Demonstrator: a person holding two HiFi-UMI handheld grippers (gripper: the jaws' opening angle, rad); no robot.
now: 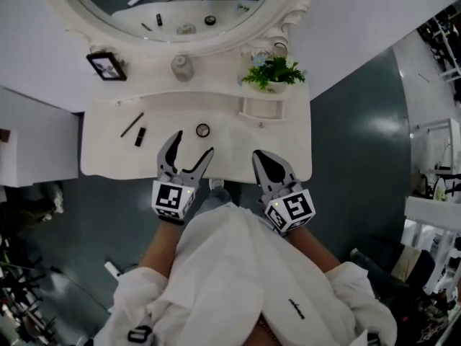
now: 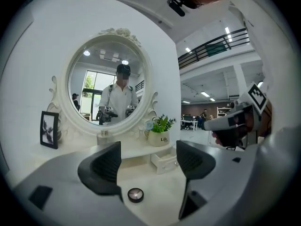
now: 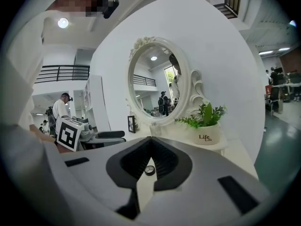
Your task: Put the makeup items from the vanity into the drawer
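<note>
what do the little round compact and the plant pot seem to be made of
Round compact: likely plastic or metal, with a dark glossy rim and a paler, shiny centre that catches the light. Plant pot: probably glazed ceramic, though plastic is possible; its cream surface is smooth and carries printed lettering.

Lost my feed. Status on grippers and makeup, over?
Left gripper open, right gripper shut, both empty. Compact, pencil, lipstick on vanity. Drawer open, nothing blocking.

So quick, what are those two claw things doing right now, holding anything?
Left gripper: open, holding nothing; a small round compact lies on the vanity ahead of it.
Right gripper: shut, holding nothing.
</note>
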